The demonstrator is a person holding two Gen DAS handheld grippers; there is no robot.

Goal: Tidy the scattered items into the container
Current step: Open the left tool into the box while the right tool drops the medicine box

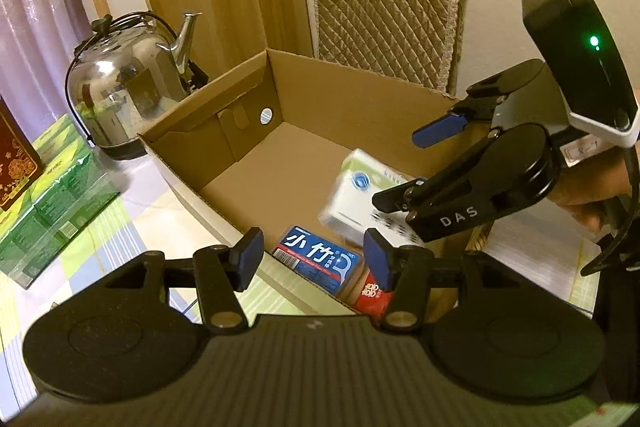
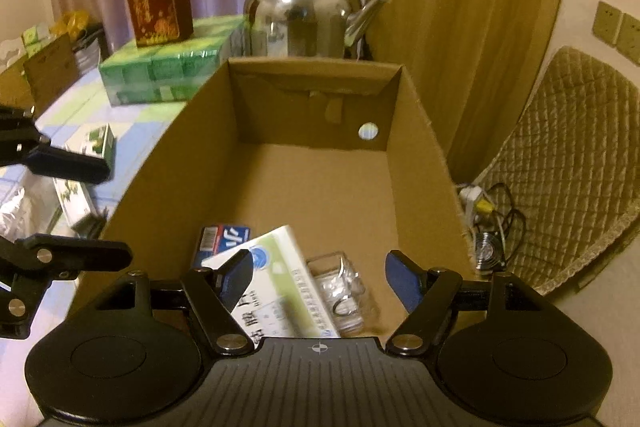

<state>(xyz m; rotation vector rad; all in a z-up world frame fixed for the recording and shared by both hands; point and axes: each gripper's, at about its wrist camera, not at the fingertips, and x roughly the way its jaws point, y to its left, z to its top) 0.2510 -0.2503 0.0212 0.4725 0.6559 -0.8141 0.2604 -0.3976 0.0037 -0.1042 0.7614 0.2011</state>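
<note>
An open cardboard box (image 1: 224, 115) (image 2: 416, 131) stands on the table. Inside lie a blue floss box (image 1: 316, 257) (image 2: 222, 239), a red packet (image 1: 372, 293) and a clear plastic packet (image 2: 344, 287). A white-and-green medicine box (image 1: 360, 195) (image 2: 276, 279), blurred, is tilted in the box just under my right gripper (image 2: 320, 273), which is open above the box's near end and also shows in the left wrist view (image 1: 412, 163). My left gripper (image 1: 314, 257) is open and empty over the box's near rim; in the right wrist view its fingers (image 2: 80, 163) show at the left.
A steel kettle (image 1: 128, 87) (image 2: 300, 19) stands behind the box. Green tissue packs (image 1: 52, 195) (image 2: 168, 71) carry a dark red carton (image 2: 158, 3). Small green-white boxes (image 2: 96, 143) and a plastic bag (image 2: 24, 203) lie on the tablecloth. A quilted chair (image 1: 384, 23) stands beyond.
</note>
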